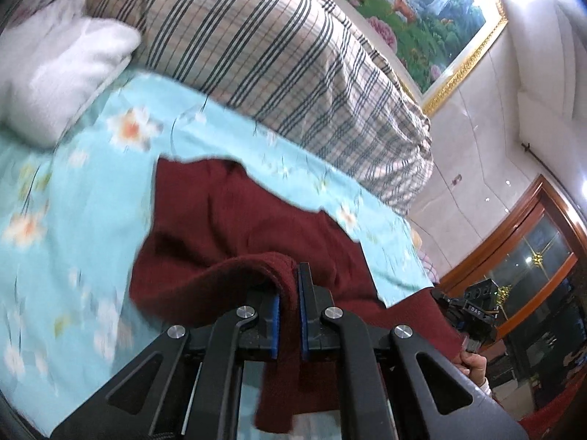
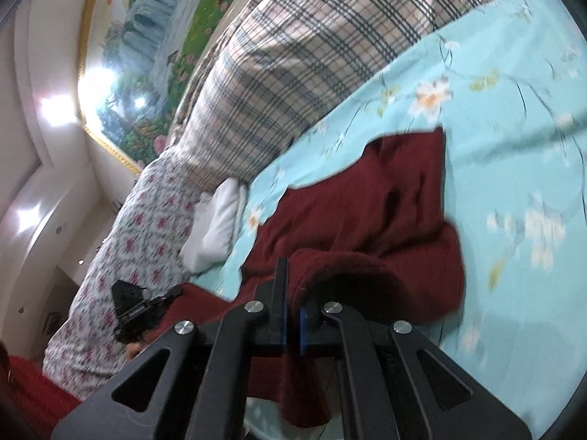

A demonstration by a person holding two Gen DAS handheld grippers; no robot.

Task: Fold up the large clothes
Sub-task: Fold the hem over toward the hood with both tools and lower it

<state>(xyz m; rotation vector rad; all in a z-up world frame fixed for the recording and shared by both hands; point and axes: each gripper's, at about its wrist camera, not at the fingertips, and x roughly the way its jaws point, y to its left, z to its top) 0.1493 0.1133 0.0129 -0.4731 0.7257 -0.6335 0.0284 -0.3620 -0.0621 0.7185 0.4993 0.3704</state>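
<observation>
A dark red knit garment [image 1: 234, 227] lies spread on the light blue flowered bedsheet [image 1: 73, 220]. My left gripper [image 1: 290, 293] is shut on a raised fold of its near edge, and the cloth hangs down between the blue pads. In the right wrist view the same garment [image 2: 374, 198] lies on the sheet [image 2: 513, 146]. My right gripper [image 2: 291, 293] is shut on another bunched part of its near edge. Each gripper shows in the other's view, the right one [image 1: 473, 311] and the left one [image 2: 135, 311], both low at the bed's near side.
A plaid quilt [image 1: 293, 55] is heaped along the far side of the bed. A white folded cloth [image 1: 62, 73] lies next to it, also in the right wrist view [image 2: 216, 223]. A red-flowered cover [image 2: 128, 256] hangs at the bed's end. A framed landscape painting [image 1: 422, 11] is on the wall.
</observation>
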